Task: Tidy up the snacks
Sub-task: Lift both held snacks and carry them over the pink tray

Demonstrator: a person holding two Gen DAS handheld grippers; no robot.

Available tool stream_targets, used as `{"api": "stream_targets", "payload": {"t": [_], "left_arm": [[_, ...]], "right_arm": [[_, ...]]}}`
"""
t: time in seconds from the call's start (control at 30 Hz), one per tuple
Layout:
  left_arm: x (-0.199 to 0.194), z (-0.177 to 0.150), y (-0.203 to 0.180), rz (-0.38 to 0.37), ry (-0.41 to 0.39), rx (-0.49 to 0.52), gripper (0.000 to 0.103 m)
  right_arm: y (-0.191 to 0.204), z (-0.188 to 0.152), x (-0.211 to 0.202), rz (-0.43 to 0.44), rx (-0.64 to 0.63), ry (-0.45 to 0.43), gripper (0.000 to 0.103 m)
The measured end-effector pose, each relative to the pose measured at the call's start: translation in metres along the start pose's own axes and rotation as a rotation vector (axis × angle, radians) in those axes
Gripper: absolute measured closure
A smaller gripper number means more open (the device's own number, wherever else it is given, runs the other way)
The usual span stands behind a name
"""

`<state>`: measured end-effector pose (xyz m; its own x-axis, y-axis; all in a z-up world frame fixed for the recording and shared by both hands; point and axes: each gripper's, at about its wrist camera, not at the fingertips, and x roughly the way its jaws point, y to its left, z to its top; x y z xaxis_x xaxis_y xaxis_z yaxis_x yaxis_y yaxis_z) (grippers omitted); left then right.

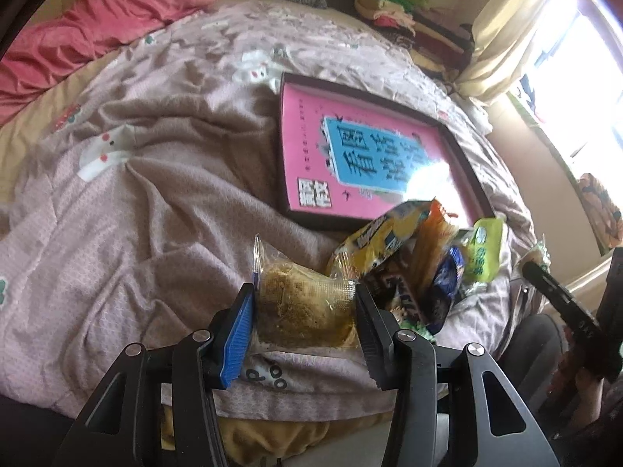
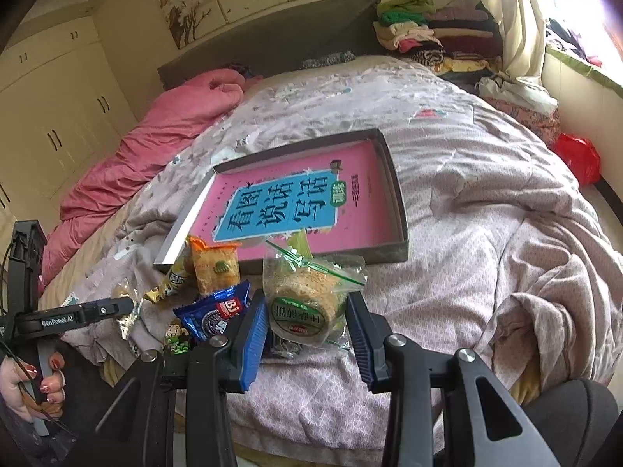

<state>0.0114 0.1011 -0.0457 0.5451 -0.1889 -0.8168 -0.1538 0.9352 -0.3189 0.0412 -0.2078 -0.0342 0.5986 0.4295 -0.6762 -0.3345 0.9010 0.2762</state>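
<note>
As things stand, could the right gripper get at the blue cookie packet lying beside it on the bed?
Probably not yet. The right gripper is shut on a clear-wrapped crumb cake, so its jaws are taken. The blue cookie packet lies uncovered just left of it on the quilt.

**Both grippers clamped, tilted down**

The left gripper (image 1: 305, 303) points steeply downward, its blue pad at nine o'clock and black pad at three o'clock pressing a wrapped cake (image 1: 303, 307). The right gripper (image 2: 307, 319) also slopes downward, its two blue pads squeezing a green-labelled cake packet (image 2: 307, 303). At eight o'clock in the right wrist view, the person's left hand (image 2: 33, 389) grips the handle, fingers curled.
</note>
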Motion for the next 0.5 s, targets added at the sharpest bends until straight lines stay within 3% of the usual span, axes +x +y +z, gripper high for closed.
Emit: {"api": "stream_targets", "payload": {"t": [0.5], "left_arm": [[-0.007,0.025,-0.016,-0.015,-0.053,0.015,0.052]], "right_arm": [[-0.011,0.023,-0.001,-0.038,-0.009,-0.085,0.063]]}}
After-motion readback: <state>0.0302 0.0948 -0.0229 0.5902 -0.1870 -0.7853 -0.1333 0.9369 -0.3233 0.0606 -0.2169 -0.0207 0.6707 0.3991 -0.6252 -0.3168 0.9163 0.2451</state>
